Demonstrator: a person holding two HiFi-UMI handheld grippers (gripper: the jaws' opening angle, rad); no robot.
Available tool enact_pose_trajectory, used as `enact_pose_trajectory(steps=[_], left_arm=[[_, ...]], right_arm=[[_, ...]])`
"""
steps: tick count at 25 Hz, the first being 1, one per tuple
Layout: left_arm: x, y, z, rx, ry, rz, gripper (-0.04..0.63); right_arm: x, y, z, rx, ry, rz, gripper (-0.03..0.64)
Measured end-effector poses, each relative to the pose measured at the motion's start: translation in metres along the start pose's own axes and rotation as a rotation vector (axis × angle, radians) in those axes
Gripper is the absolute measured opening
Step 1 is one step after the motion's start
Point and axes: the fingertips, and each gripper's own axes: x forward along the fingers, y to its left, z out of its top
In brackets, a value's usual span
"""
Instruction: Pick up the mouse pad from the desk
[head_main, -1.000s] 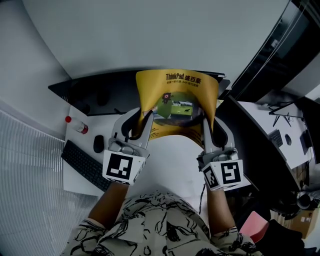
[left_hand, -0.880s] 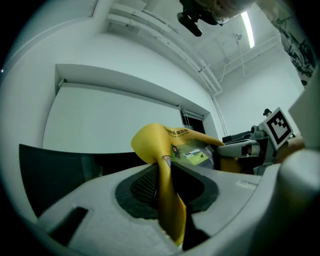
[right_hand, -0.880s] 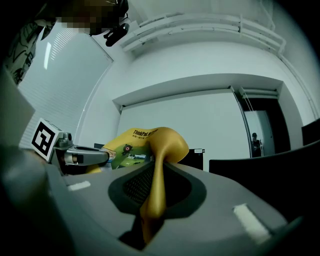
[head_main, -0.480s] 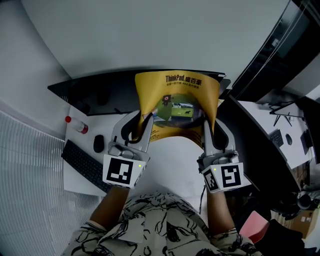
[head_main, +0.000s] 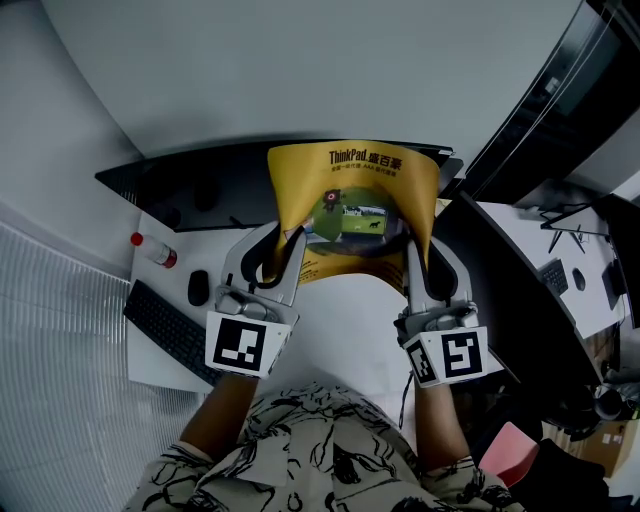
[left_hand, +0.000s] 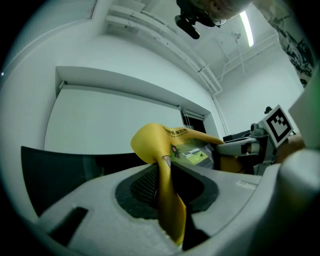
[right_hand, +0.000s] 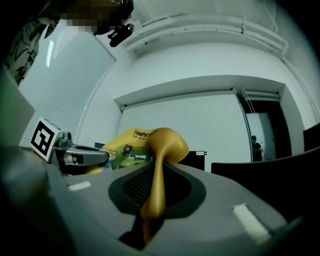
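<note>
Since your left gripper and right gripper stay clamped on the mouse pad, nothing shifts. Held off the table, it looks picked up.

Rig look: two grey handheld grippers, printed shirt, head cam.
Left gripper and right gripper match: light grey moulded shells with curved jaw arms. Black ribbed pads sit in dark oval recesses. Each has a white cube at the back with black square markers. Shirt is cream with a black scribble print and short sleeves. Black camera is on the head.
</note>
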Motion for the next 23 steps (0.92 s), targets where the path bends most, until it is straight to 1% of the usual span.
enact_pose_trajectory(steps=[23], left_arm=[[-0.0044, 0.0, 0.0038, -0.01, -0.003, -0.005, 0.087]], right_arm=[[0.0003, 0.0019, 0.0048, -0.004, 0.001, 0.001, 0.051]])
